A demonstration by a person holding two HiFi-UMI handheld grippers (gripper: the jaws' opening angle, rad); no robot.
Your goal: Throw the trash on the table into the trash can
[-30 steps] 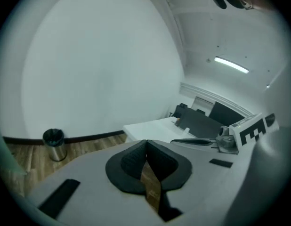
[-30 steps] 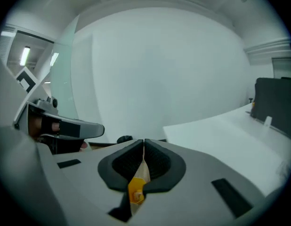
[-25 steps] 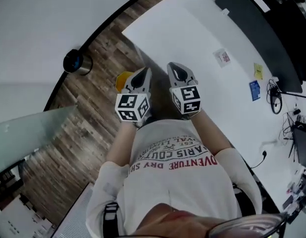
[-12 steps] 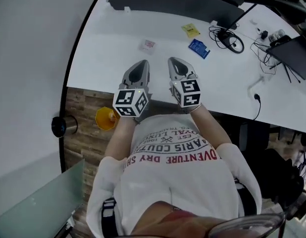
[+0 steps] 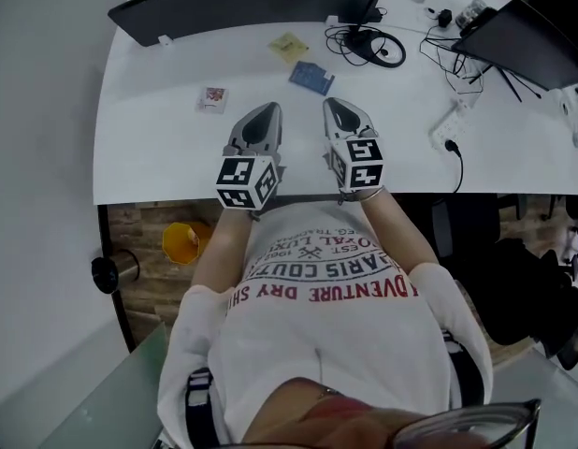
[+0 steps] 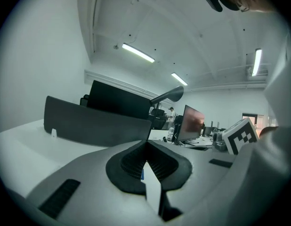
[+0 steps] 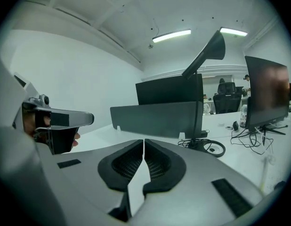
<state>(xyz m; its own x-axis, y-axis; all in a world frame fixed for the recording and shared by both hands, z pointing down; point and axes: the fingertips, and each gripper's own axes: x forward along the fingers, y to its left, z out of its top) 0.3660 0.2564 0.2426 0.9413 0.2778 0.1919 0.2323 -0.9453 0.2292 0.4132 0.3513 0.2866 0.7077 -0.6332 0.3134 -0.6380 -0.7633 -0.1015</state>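
Observation:
Three bits of trash lie on the white table (image 5: 149, 148): a small pink-printed packet (image 5: 212, 98), a blue packet (image 5: 310, 78) and a yellow one (image 5: 288, 47). A yellow trash can (image 5: 184, 242) stands on the wood floor below the table's near edge, to my left. My left gripper (image 5: 264, 112) and right gripper (image 5: 336, 108) hover side by side over the near part of the table, pointing at the trash, short of the blue packet. In the gripper views the left gripper (image 6: 146, 145) and the right gripper (image 7: 144, 142) both have their pads together with nothing between them.
A long dark desk divider (image 5: 223, 3) runs along the far side. Coiled cables (image 5: 368, 45), a power strip (image 5: 450, 120) and a monitor (image 5: 527, 40) crowd the right part. A metal cylinder (image 5: 114, 271) stands on the floor near the trash can, and a black chair (image 5: 518, 297) is at my right.
The view has swung from the floor and table corner round to face the table. Both grippers, still shut and side by side, now reach over its near edge; the trash can has dropped to the lower left.

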